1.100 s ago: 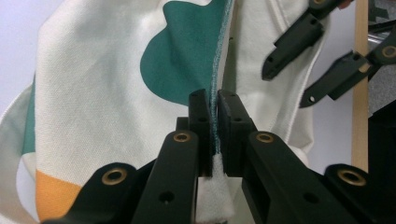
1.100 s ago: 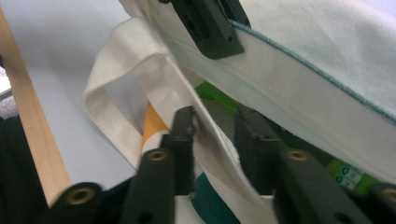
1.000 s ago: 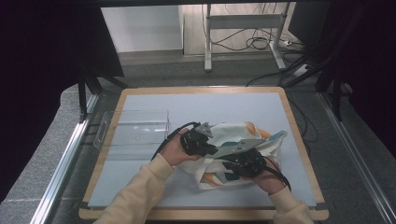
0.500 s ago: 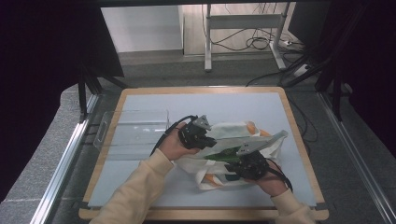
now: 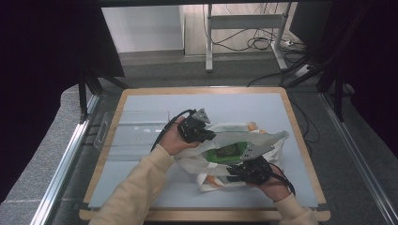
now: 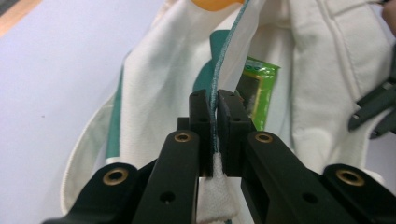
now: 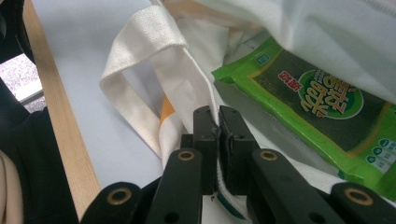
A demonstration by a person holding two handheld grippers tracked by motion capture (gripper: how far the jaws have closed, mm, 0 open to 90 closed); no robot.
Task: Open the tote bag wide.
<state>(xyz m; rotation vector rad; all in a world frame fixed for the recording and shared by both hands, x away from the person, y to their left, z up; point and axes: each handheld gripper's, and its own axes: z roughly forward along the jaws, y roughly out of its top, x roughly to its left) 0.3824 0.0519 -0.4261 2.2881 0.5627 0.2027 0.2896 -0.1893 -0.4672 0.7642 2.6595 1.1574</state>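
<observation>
Right hand-held gripper (image 7: pixel 217 122) just closed on bag rim (image 7: pixel 205 95), left hand-held gripper (image 6: pixel 214 103) clamping bag (image 5: pixel 225 136) edge

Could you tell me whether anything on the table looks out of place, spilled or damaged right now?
Nothing stands out. The cloth bag lies rumpled on the table because the left gripper and right gripper each pinch an edge of its opening. The green packet lies in the opening, apparently intact.

The bare mat (image 5: pixel 244 105) beyond the cloth bag (image 5: pixel 225 140) lies free for a hand to pass, while the clear plastic tray (image 5: pixel 133 133) (just beside the bag's left) blocks the left side
</observation>
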